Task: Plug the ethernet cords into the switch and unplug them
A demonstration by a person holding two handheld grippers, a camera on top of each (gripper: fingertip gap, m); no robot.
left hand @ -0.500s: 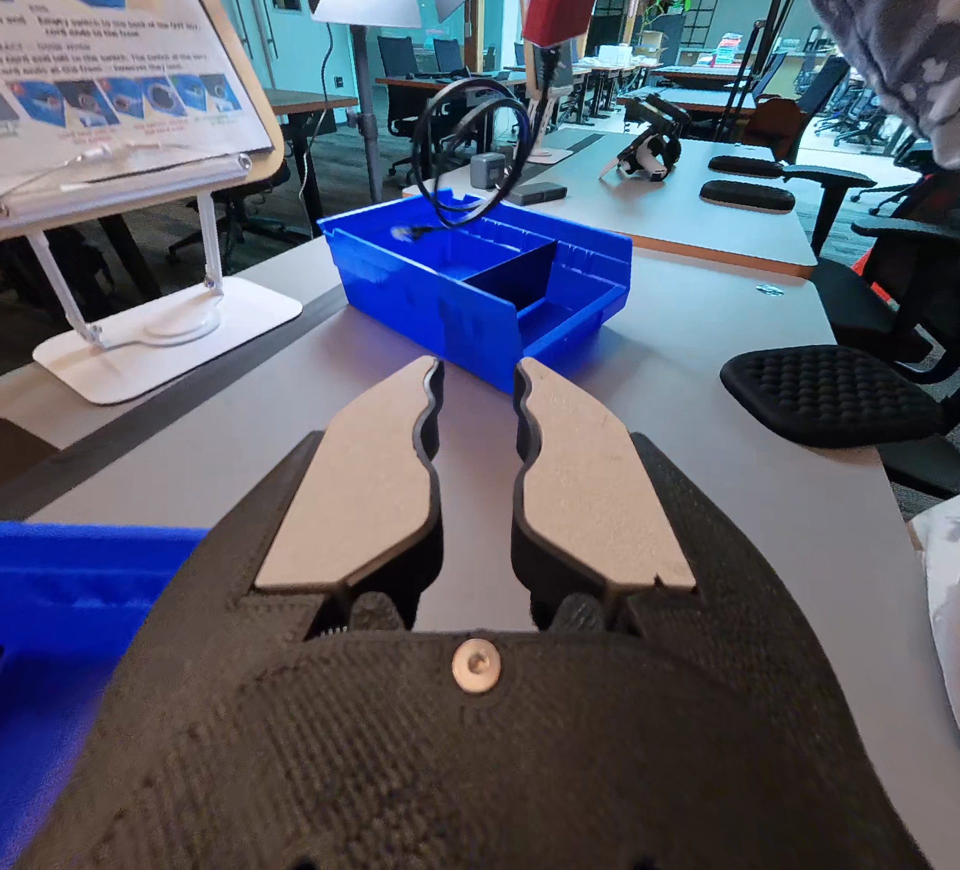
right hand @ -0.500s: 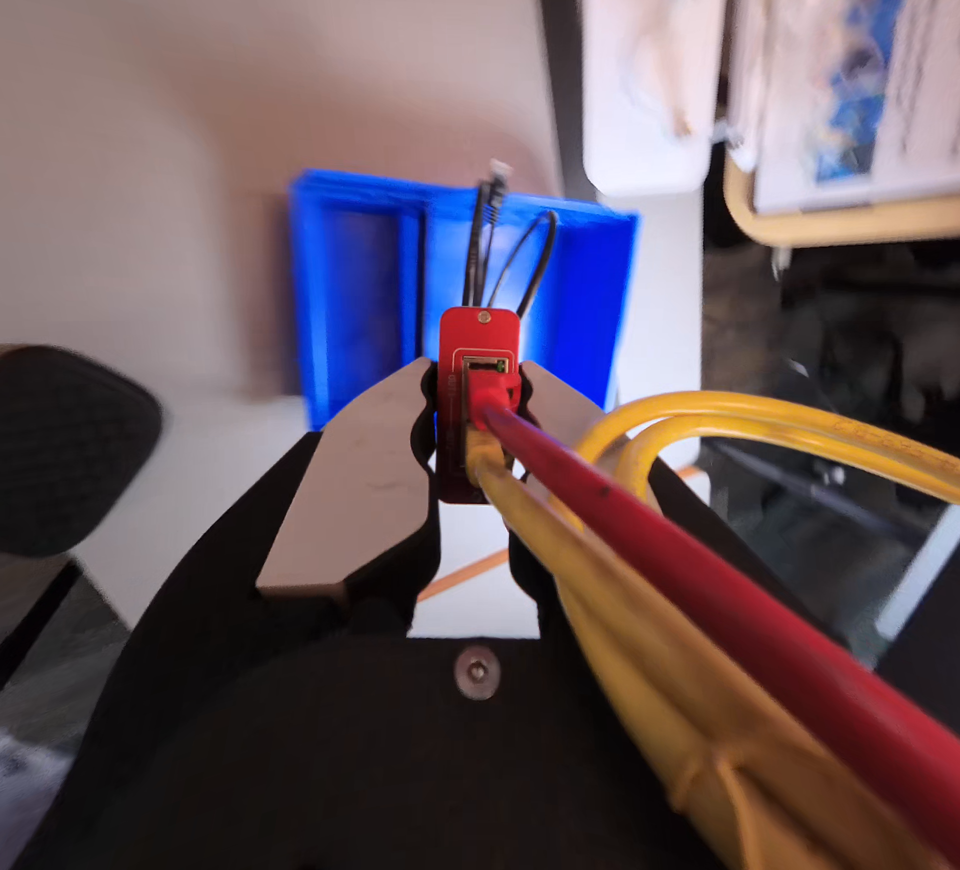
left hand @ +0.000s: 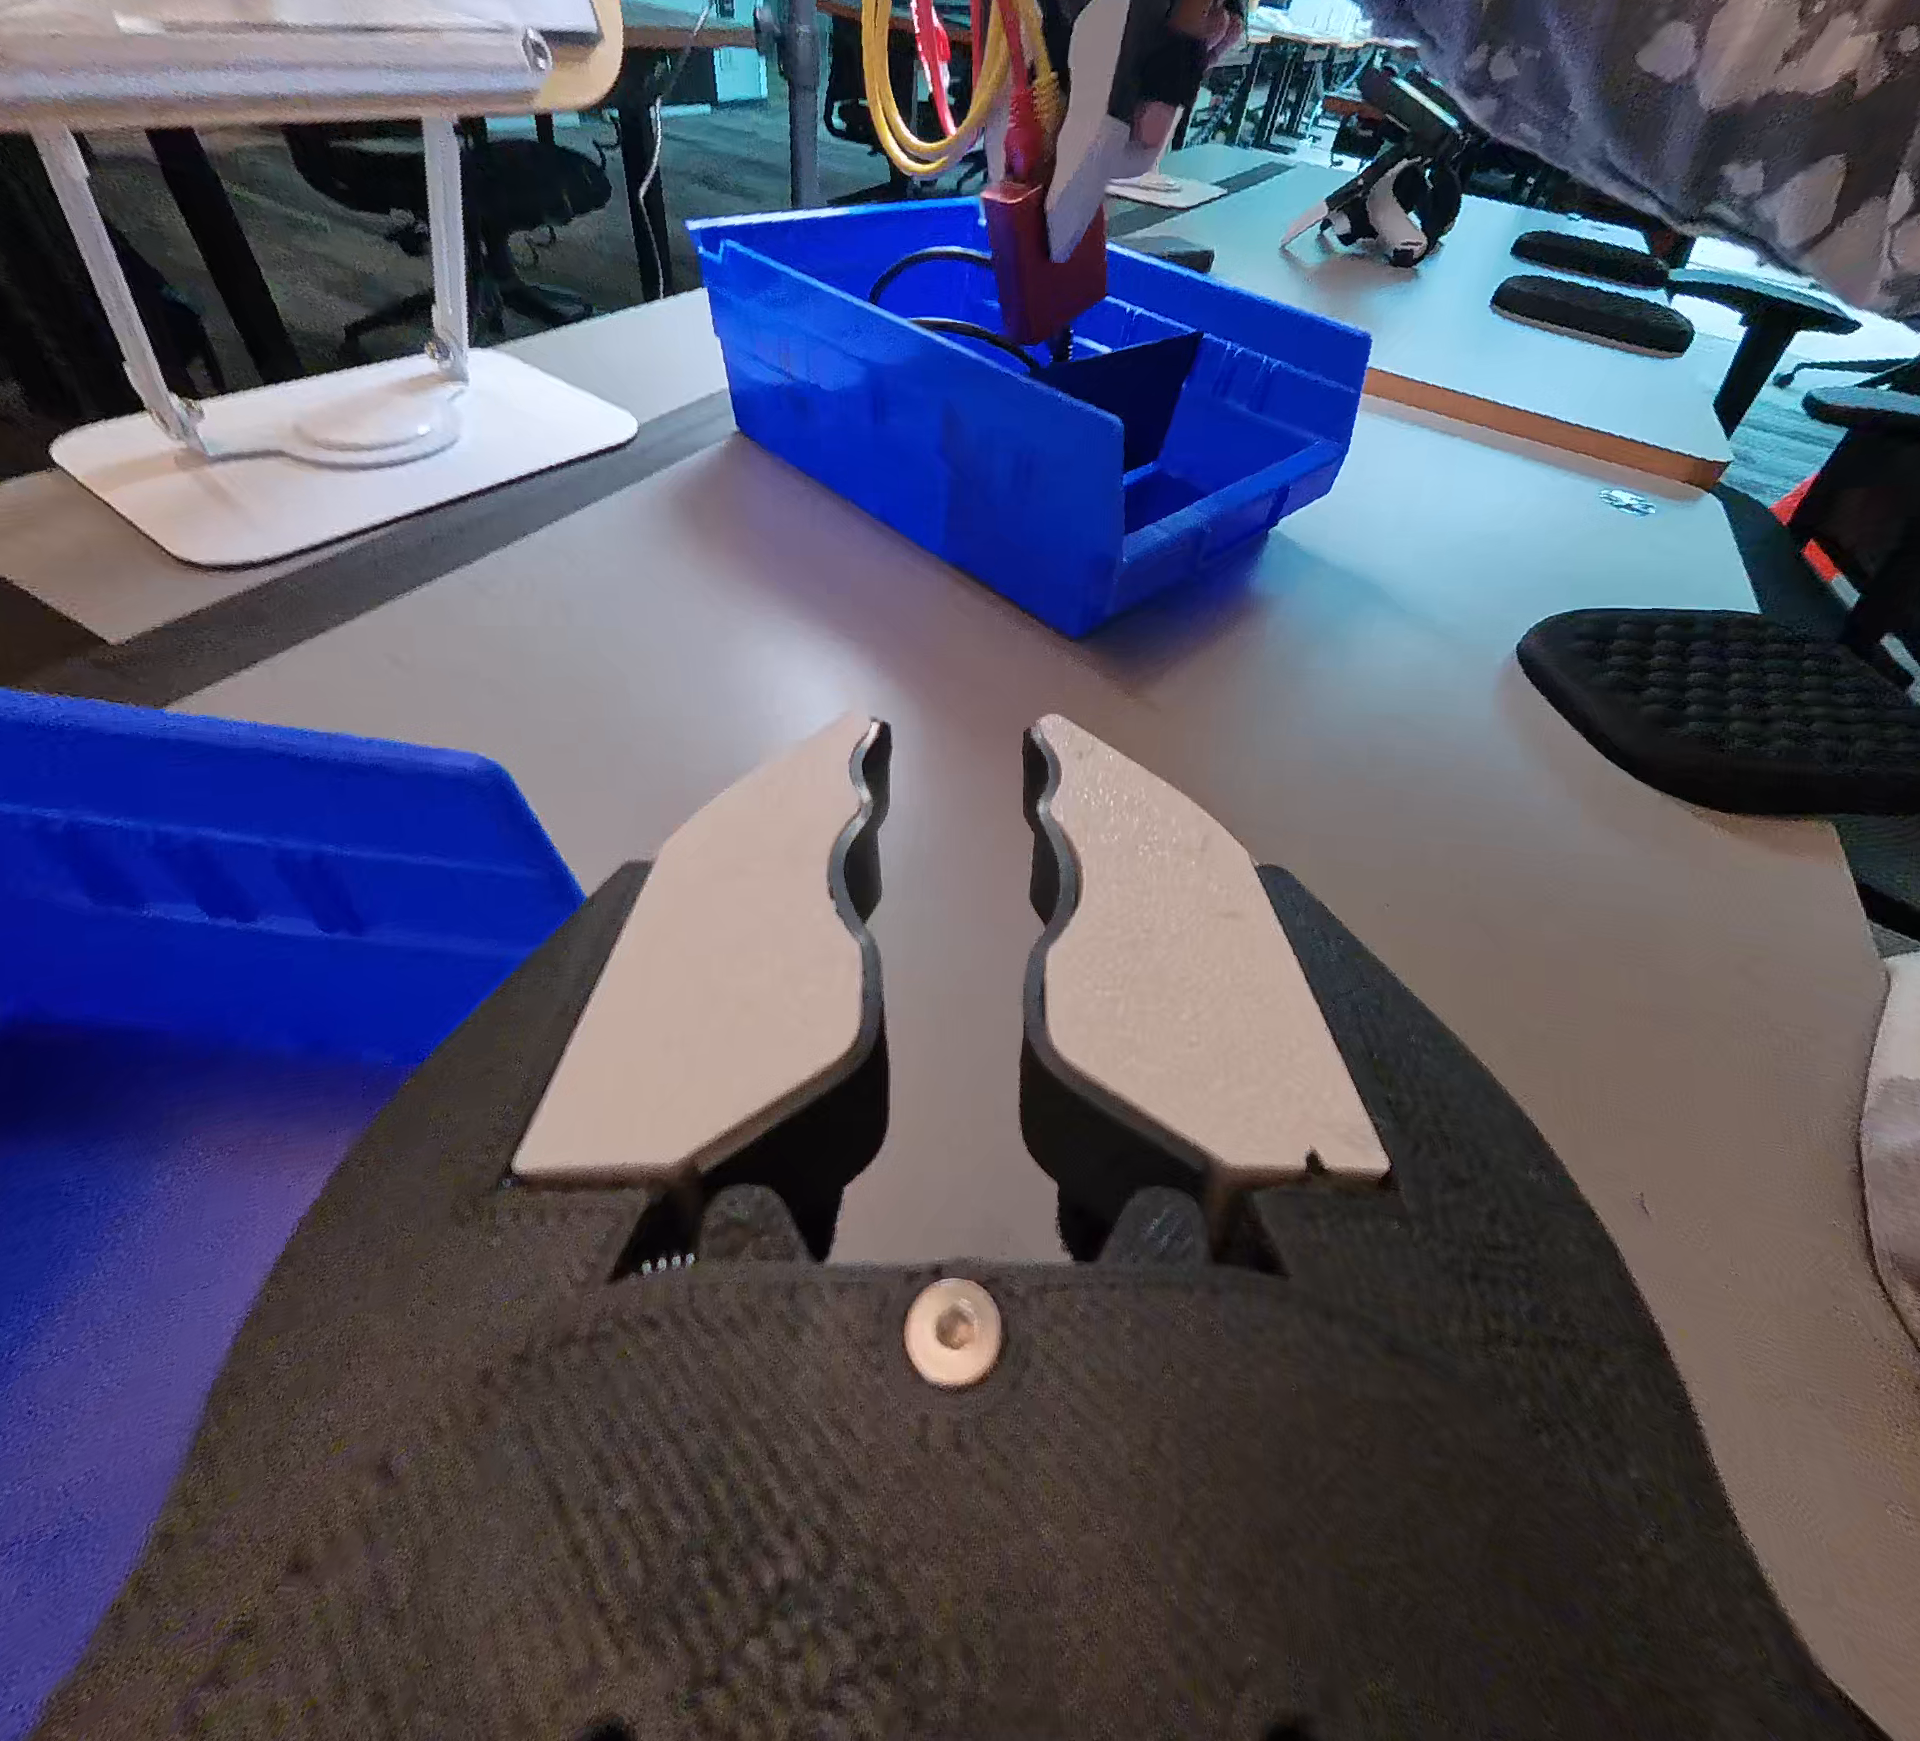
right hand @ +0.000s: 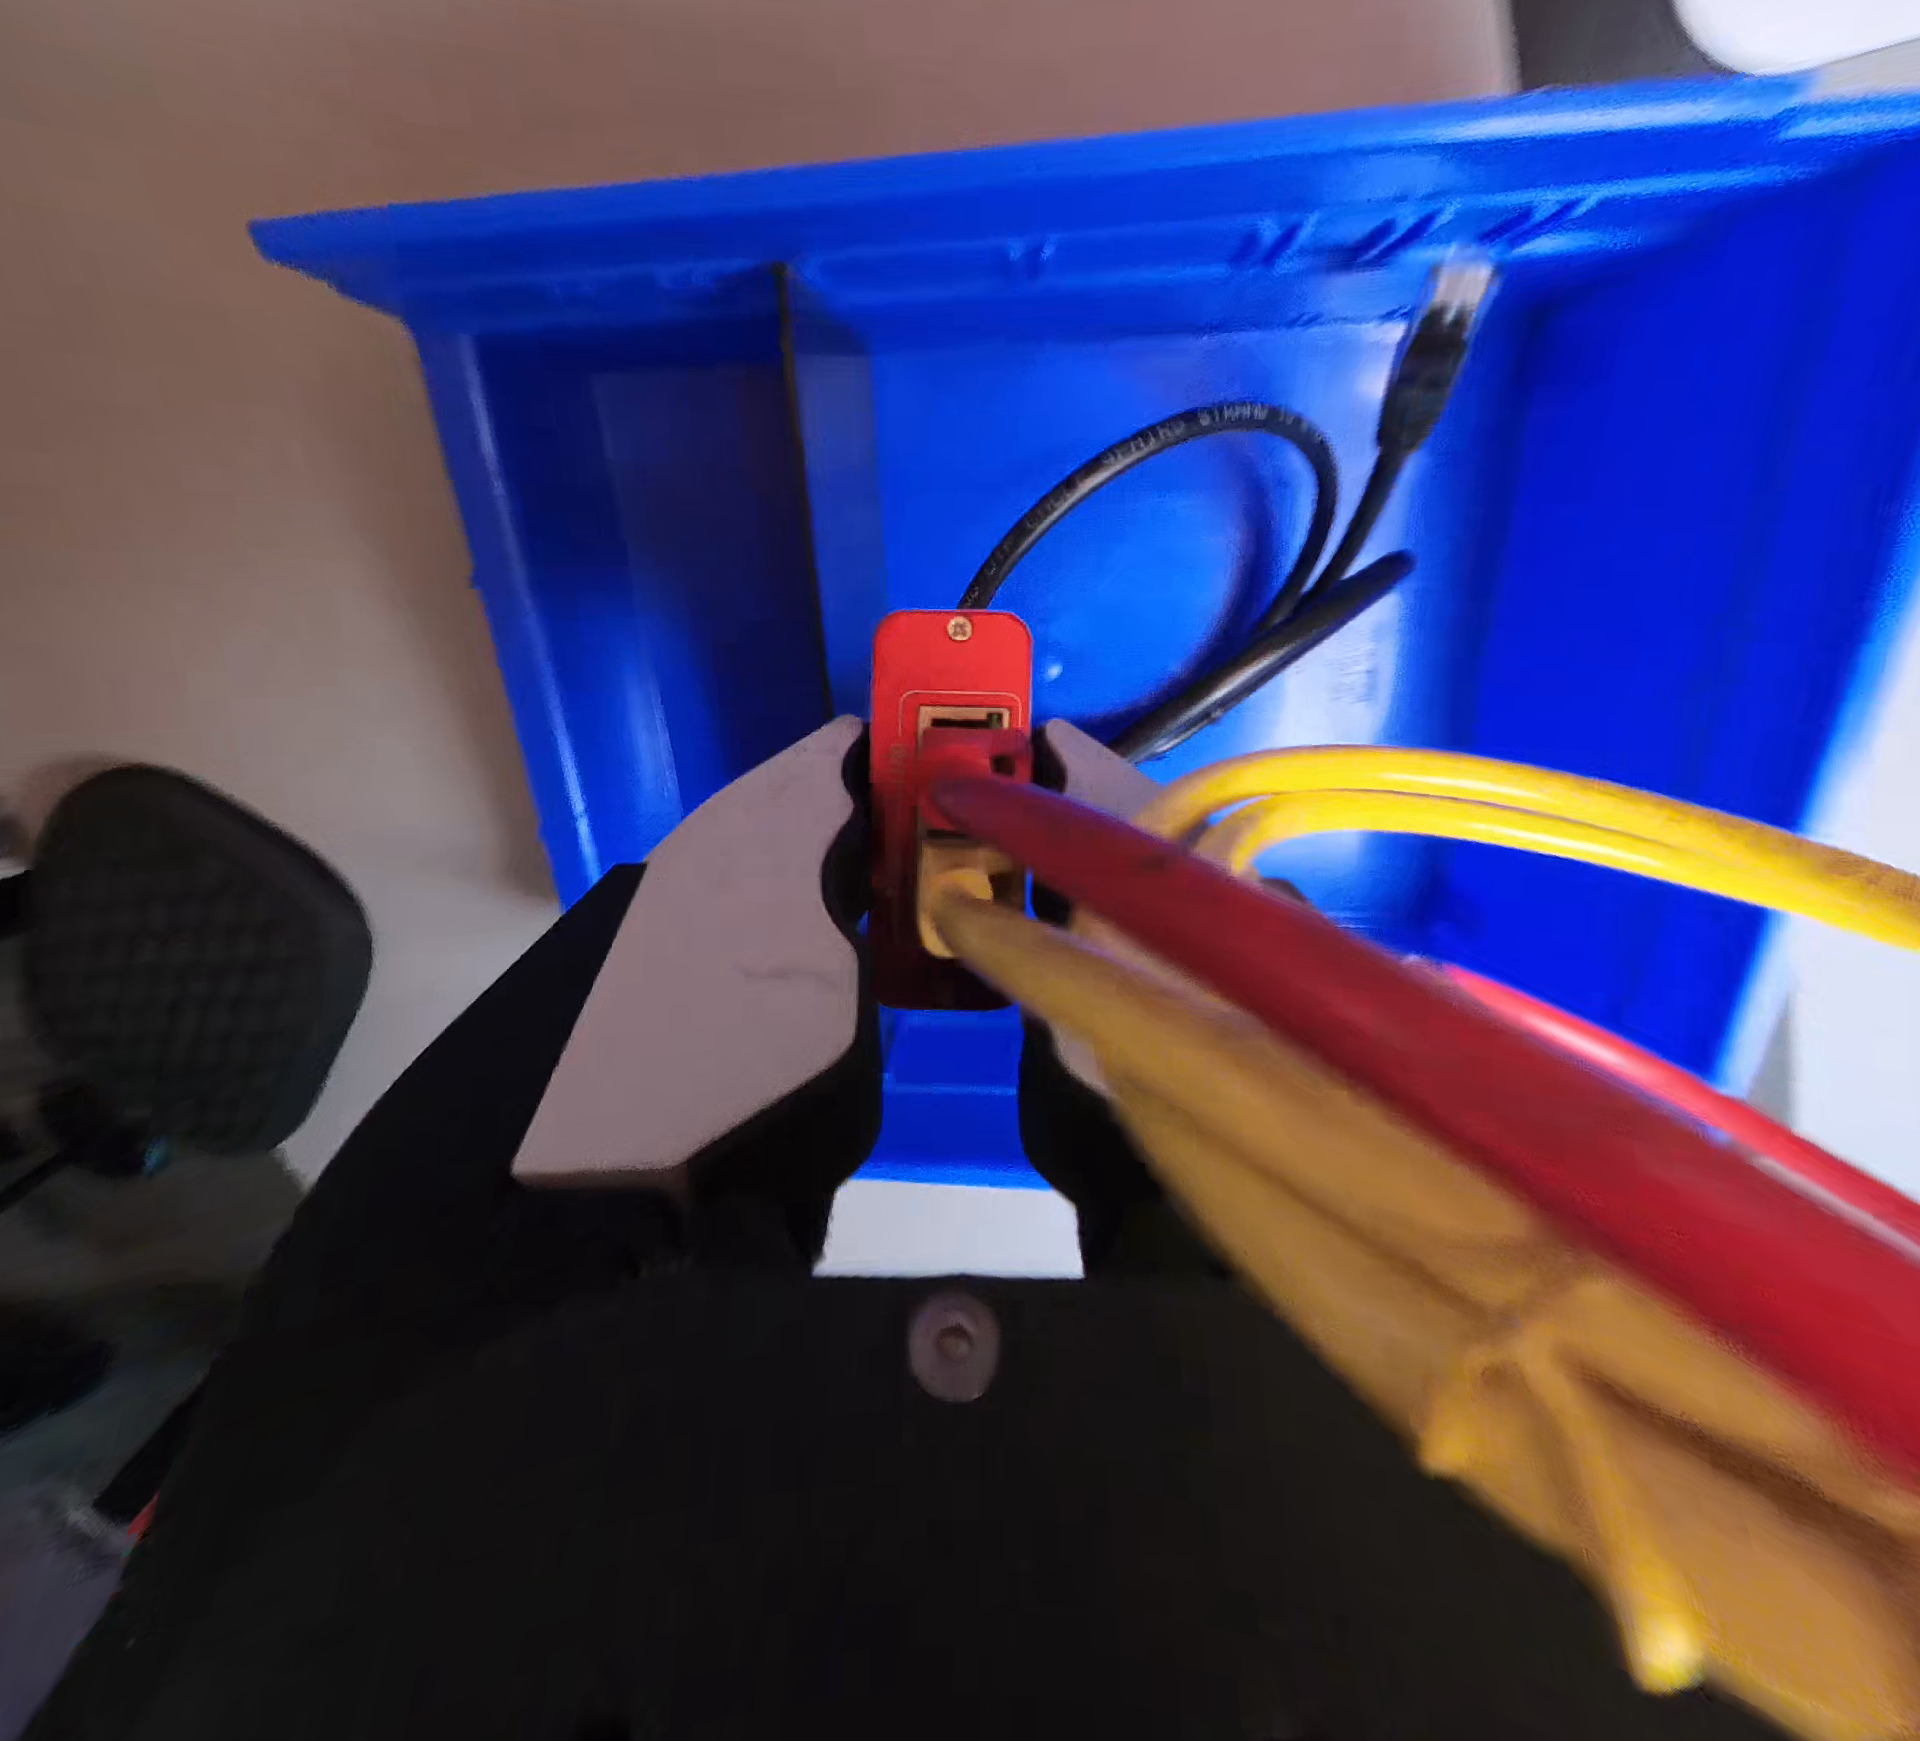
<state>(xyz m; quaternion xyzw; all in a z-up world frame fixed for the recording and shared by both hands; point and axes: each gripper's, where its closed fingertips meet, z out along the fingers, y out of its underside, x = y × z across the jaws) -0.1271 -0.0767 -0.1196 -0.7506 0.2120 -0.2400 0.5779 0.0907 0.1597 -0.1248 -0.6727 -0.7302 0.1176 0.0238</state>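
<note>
In the lower middle of the left wrist view the left gripper (left hand: 956, 746) sits low over the grey table (left hand: 1351, 756), its fingers apart with nothing between them, and the corner of a near blue bin (left hand: 260, 860) shows at the left edge. Farther up, past bare tabletop, a second blue bin (left hand: 935, 434) stands in the upper middle of the frame, and above it the right gripper (right hand: 951, 756) has its fingers clamped on the sides of the red switch (right hand: 951, 818), held over the bin's larger compartment. A red cord (right hand: 1455, 1047) and a yellow cord (right hand: 1558, 818) are plugged into the switch and loop up and away in the upper part of the left view; a black cord (right hand: 1226, 548) lies coiled on the bin floor below, and whether it is joined to the switch I cannot tell. The main risk, as I judge it, is the stiff loops: their weight and spring could twist the narrow switch in the grip or tip it once it is let go. The loops could also snag the bin wall or its black divider (left hand: 1132, 382) on the way down, or tangle with the black cord. At the far upper left a white stand (left hand: 343, 455) carrying a printed sheet sits well apart from all this.
</note>
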